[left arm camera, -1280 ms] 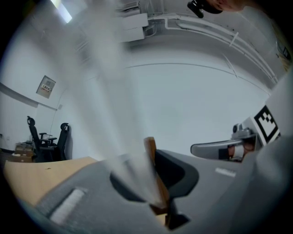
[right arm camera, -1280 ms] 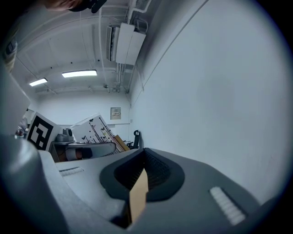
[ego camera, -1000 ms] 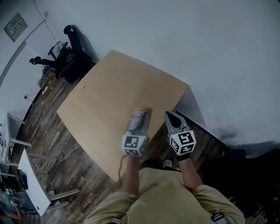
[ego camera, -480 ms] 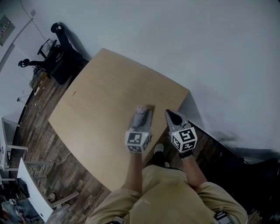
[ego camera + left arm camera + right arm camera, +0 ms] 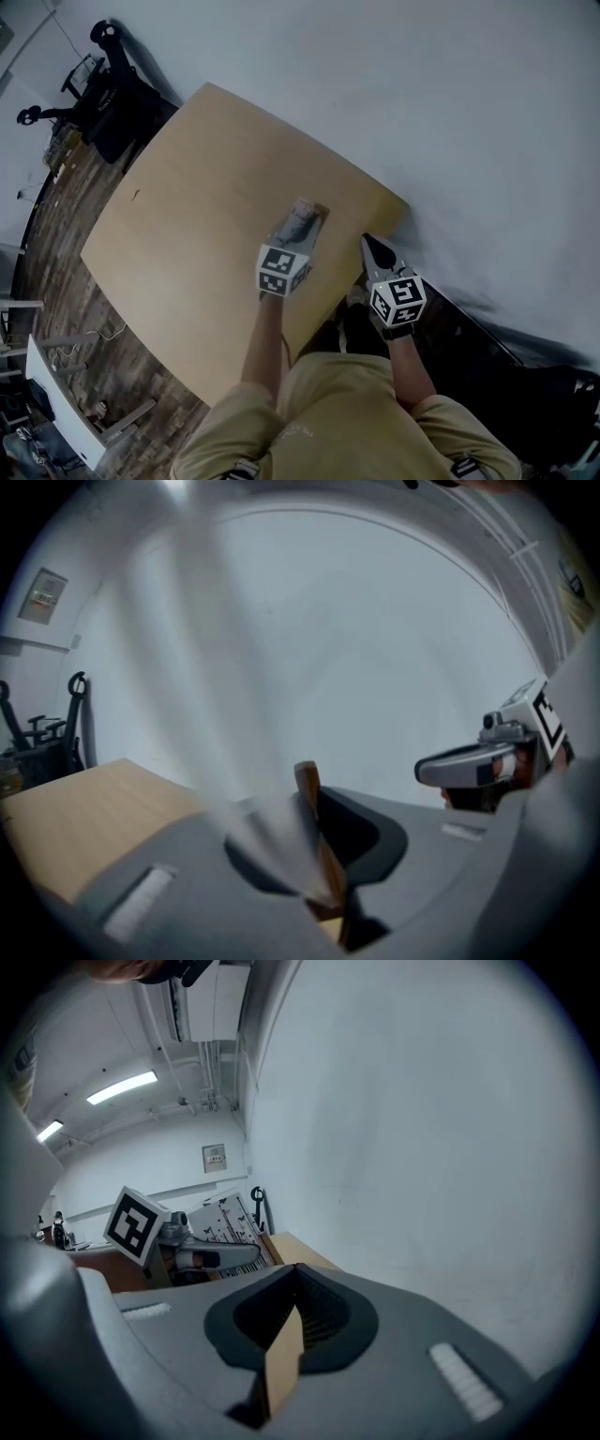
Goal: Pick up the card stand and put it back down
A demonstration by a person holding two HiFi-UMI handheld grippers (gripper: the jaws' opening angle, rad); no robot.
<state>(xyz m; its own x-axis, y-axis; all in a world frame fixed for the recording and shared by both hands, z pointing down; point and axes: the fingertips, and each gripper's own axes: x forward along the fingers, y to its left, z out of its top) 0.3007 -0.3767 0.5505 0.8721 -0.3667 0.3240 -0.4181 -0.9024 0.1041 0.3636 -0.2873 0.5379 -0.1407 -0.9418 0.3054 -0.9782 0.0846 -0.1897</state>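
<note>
Head view, we see the left gripper (image 5: 294, 236) clamped on the card stand (image 5: 306, 216) over the wooden table (image 5: 206, 187), right gripper (image 5: 369, 246) beside it, left gripper view, jaws pinch the card stand, right gripper view, jaws together, empty.

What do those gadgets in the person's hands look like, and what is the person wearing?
The left gripper and right gripper are grey two-jaw tongs tapering to a point, with dark ribbed inner pads. Each carries a white cube printed with black square markers. The person wears a khaki short-sleeved shirt.
</note>
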